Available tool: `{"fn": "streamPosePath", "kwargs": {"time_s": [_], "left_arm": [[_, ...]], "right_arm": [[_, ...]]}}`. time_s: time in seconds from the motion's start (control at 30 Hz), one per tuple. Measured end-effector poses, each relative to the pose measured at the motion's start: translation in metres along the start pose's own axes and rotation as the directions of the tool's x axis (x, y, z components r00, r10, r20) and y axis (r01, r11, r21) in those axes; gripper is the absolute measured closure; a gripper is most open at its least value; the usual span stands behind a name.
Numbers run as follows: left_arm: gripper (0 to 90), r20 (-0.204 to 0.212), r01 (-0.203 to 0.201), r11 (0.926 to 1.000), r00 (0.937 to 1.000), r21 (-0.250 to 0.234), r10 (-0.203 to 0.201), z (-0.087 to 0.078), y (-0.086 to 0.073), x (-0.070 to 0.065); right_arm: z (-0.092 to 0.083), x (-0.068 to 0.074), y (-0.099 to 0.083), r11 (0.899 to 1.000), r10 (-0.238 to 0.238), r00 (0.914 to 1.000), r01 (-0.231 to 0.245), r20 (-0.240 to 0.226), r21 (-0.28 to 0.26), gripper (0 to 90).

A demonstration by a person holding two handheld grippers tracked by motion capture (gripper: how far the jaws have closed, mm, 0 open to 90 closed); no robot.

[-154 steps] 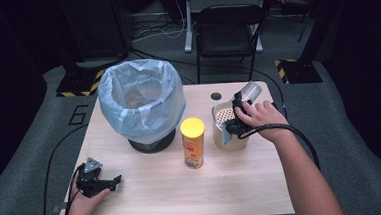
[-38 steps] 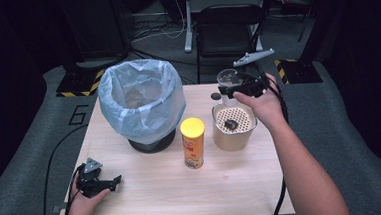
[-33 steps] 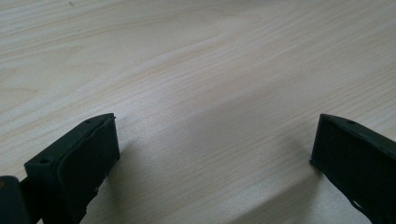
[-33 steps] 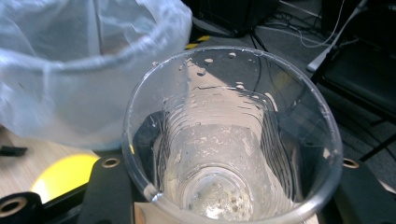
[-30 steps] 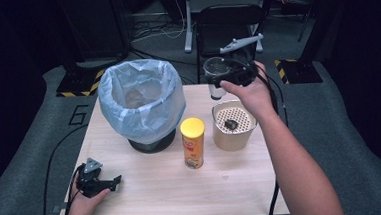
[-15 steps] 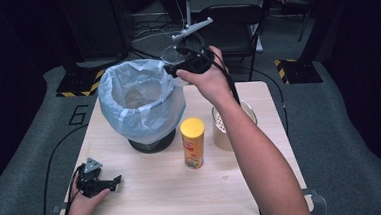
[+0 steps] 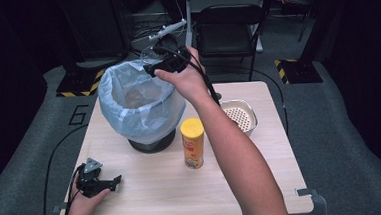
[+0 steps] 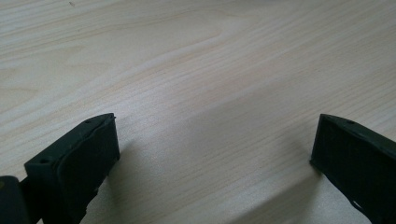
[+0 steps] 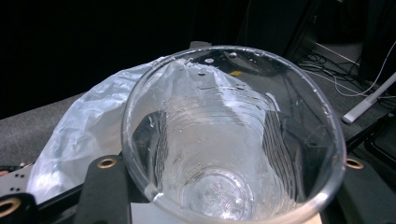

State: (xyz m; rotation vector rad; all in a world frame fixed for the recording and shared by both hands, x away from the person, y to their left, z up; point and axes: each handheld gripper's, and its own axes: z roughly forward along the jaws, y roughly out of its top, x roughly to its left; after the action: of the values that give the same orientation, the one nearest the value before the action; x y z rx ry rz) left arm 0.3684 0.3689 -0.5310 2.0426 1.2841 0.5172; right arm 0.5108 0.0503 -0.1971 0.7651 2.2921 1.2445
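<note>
My right gripper (image 7: 152,65) is raised over the far rim of a bin lined with a pale blue bag (image 7: 128,104). It is shut on a clear plastic cup (image 7: 151,54) that lies tilted, mouth toward the camera in the right gripper view. There the cup (image 9: 233,140) sits between the jaws of the right gripper (image 9: 233,198), with the bag (image 9: 79,135) behind it. These jaws have just been easing open a little, and the cup is still between them. My left gripper (image 7: 115,180) rests on the table (image 7: 149,200) at the front left, open (image 8: 215,154), with bare wood between its fingers (image 8: 74,163).
A yellow snack can (image 7: 192,142) stands upright mid-table beside the bin. A beige container with a perforated top (image 7: 239,117) sits at the right. A black chair (image 7: 229,30) stands behind the table. Cables trail over the grey floor.
My right hand has carried the cup from above the beige container leftward and away, to above the bin's far rim. The left gripper has stayed put.
</note>
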Motion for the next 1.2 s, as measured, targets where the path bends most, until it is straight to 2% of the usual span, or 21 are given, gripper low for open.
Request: {"fn": "streamPosePath", "kwargs": {"time_s": [0.03,0.07,0.13,0.23,0.27,0.37,0.4,0.43,0.47,0.5,0.57,0.6,0.63,0.7,0.77,0.8,0.83,0.9,1.1,1.17,1.2], "left_arm": [[0.8,-0.004,-0.007,1.0,1.0,-0.004,0.007,0.0,0.0,0.0],[0.8,-0.001,0.003,1.0,1.0,-0.003,-0.003,0.0,0.0,0.0],[0.8,0.0,0.002,1.0,1.0,0.0,-0.002,0.0,0.0,0.0],[0.8,-0.002,0.002,1.0,1.0,-0.001,-0.002,0.0,0.0,0.0],[0.8,-0.005,0.003,1.0,1.0,-0.006,-0.003,0.0,0.0,0.0],[0.8,-0.002,0.0,1.0,1.0,-0.004,0.0,0.0,0.0,0.0],[0.8,-0.002,0.0,1.0,1.0,-0.004,0.0,0.0,0.0,0.0],[0.8,-0.004,-0.003,1.0,1.0,-0.005,0.002,0.0,0.0,0.0],[0.8,-0.004,-0.005,1.0,1.0,-0.005,0.005,0.0,0.0,0.0],[0.8,-0.004,0.0,1.0,1.0,-0.01,0.0,0.0,0.0,0.0],[0.8,0.001,0.002,1.0,1.0,-0.005,-0.002,0.0,0.0,-0.001],[0.8,-0.004,-0.002,1.0,1.0,-0.008,0.002,0.0,0.0,0.0],[0.8,-0.002,-0.004,1.0,1.0,-0.004,0.004,0.0,0.0,0.0],[0.8,-0.005,-0.003,1.0,1.0,-0.007,0.003,0.0,0.0,0.0],[0.8,-0.003,0.002,1.0,1.0,-0.007,-0.002,0.0,0.0,-0.001],[0.8,-0.004,0.003,0.9999,1.0,-0.012,-0.003,0.0,0.0,-0.001],[0.8,-0.003,0.002,1.0,1.0,-0.008,-0.002,0.0,0.0,-0.001],[0.8,-0.004,0.0,1.0,1.0,-0.009,0.0,0.0,0.0,-0.001],[0.8,-0.003,0.006,0.9999,1.0,-0.011,-0.006,0.0,-0.001,-0.001],[0.8,-0.002,0.003,1.0,1.0,-0.008,-0.003,0.0,-0.001,-0.001],[0.8,-0.002,0.004,1.0,1.0,-0.008,-0.004,0.0,-0.001,-0.001]], "right_arm": [[0.003,0.001,0.0,1.0,0.018,0.9998,-0.018,-0.007,0.01,40.3],[0.005,0.001,0.0,1.0,0.009,0.9999,-0.009,-0.011,0.007,40.2],[0.011,0.004,0.0,0.999,0.031,0.9992,-0.031,-0.023,0.027,39.6],[0.023,0.007,-0.001,0.998,0.036,0.9981,-0.034,-0.051,0.052,37.4],[0.026,0.008,-0.002,0.998,0.023,0.9979,-0.02,-0.06,0.053,35.5],[0.036,0.014,-0.003,0.998,0.036,0.9941,-0.031,-0.102,0.058,30.4],[0.036,0.014,-0.003,0.998,0.036,0.9941,-0.031,-0.102,0.058,30.4],[0.039,0.018,-0.004,0.998,0.041,0.993,-0.035,-0.111,0.054,27.2],[0.043,0.023,-0.006,0.998,0.048,0.992,-0.042,-0.117,0.047,15.1],[0.044,0.024,-0.006,0.998,0.052,0.9915,-0.046,-0.119,0.053,10.9],[0.046,0.026,-0.007,0.998,0.045,0.9921,-0.038,-0.117,0.059,10.9],[0.045,0.028,-0.007,0.998,0.037,0.9941,-0.031,-0.102,0.061,10.9],[0.039,0.028,-0.008,0.999,0.018,0.9962,-0.015,-0.085,0.043,10.2],[0.034,0.025,-0.008,0.999,0.029,0.9962,-0.027,-0.082,0.03,10.3],[0.025,0.023,-0.009,1.0,0.022,0.9971,-0.021,-0.073,0.021,10.7],[0.018,0.021,-0.012,1.0,0.002,0.9981,-0.001,-0.061,0.011,10.9],[0.014,0.02,-0.015,1.0,0.007,0.998,-0.006,-0.063,0.009,10.9],[0.003,0.014,-0.023,1.0,0.004,0.9974,-0.004,-0.072,0.003,10.6],[-0.028,0.0,-0.051,0.999,0.039,0.9983,-0.04,-0.042,-0.016,9.8],[-0.035,-0.002,-0.062,1.0,0.027,0.999,-0.027,-0.036,-0.009,9.8],[-0.039,-0.002,-0.069,1.0,0.019,0.9992,-0.019,-0.036,0.015,9.4]]}}
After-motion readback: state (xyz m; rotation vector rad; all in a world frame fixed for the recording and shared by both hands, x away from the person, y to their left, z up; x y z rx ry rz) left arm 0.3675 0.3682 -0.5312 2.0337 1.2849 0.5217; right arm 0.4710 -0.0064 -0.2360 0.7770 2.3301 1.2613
